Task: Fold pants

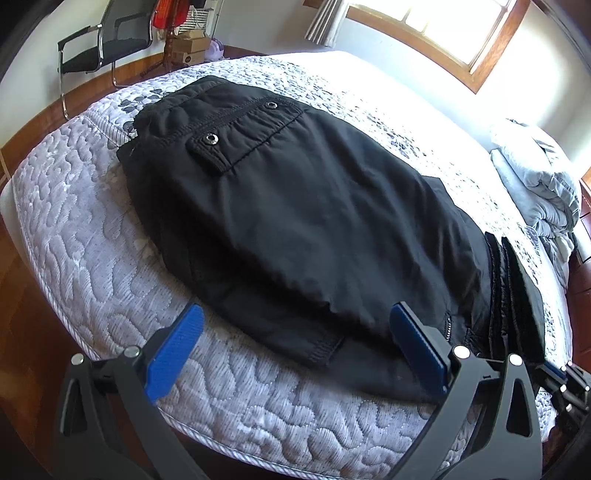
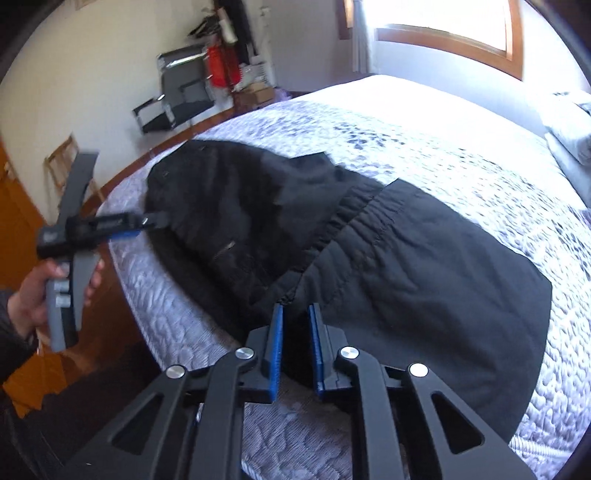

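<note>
Right wrist: quilted mattress point(image 2: 461, 184), wooden-framed window point(image 2: 443, 33).

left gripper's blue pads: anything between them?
Left wrist view: the near edge of the black pants lies between the open left gripper's pads, on the quilted mattress.

A home bedroom: a bed with a quilted mattress point(image 1: 92, 229), folded grey bedding point(image 1: 535, 184) at its far corner, a wood-framed window point(image 1: 443, 37), a chair point(image 1: 107, 44) and stacked boxes point(image 1: 188, 46) by the wall.
</note>
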`<move>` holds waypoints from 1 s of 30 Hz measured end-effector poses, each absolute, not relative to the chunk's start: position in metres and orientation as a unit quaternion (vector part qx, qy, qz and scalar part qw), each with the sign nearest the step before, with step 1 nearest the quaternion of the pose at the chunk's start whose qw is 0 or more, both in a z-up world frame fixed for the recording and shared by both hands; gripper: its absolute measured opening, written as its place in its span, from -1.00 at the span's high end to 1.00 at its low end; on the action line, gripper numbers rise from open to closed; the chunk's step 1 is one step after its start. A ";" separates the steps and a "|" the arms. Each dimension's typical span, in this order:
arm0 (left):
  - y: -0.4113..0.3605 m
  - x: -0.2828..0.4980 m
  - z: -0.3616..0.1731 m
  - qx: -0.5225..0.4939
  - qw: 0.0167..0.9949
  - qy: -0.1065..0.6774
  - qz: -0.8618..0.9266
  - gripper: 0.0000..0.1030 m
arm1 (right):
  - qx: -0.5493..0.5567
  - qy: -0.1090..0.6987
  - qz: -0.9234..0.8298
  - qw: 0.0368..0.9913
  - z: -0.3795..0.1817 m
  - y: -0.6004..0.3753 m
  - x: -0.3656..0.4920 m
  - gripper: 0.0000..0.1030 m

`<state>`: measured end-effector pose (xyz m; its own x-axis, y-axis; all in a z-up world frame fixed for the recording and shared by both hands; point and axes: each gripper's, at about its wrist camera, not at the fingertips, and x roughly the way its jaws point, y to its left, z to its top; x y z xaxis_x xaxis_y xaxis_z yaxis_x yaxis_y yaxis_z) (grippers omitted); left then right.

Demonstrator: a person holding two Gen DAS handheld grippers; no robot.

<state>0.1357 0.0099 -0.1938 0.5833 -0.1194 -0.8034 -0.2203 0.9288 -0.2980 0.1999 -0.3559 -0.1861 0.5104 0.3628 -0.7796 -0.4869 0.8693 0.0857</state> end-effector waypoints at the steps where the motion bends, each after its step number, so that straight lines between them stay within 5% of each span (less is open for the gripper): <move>1: 0.009 0.136 -0.194 -0.187 0.870 0.456 0.028 -0.95 | -0.075 0.437 0.245 0.862 -0.192 -0.354 0.201 0.73; 5: 0.008 0.136 -0.191 -0.183 0.870 0.456 0.027 -0.95 | -0.072 0.450 0.246 0.855 -0.206 -0.352 0.203 0.70; 8: 0.012 0.137 -0.189 -0.184 0.870 0.457 0.032 -0.95 | -0.040 0.450 0.263 0.852 -0.201 -0.358 0.202 0.34; 14: 0.032 0.138 -0.188 -0.209 0.861 0.461 0.048 -0.95 | -0.007 0.427 0.256 0.867 -0.179 -0.380 0.192 0.20; 16: 0.043 0.137 -0.186 -0.221 0.858 0.460 0.054 -0.95 | 0.022 0.422 0.229 0.877 -0.171 -0.402 0.192 0.04; 18: 0.057 0.136 -0.186 -0.238 0.852 0.463 0.060 -0.95 | 0.041 0.416 0.192 0.888 -0.166 -0.424 0.193 -0.38; 21: 0.082 0.134 -0.190 -0.271 0.840 0.464 0.071 -0.95 | 0.059 0.408 0.128 0.902 -0.164 -0.460 0.194 -0.58; 30: 0.140 0.134 -0.220 -0.449 0.770 0.449 0.059 -0.95 | 0.125 0.412 0.030 0.902 -0.179 -0.528 0.191 -0.66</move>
<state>0.1340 0.1398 -0.2196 0.5896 -0.3126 -0.7447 -0.4934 0.5906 -0.6385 0.1908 -0.5279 -0.1787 0.6587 0.1568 -0.7359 0.0488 0.9671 0.2497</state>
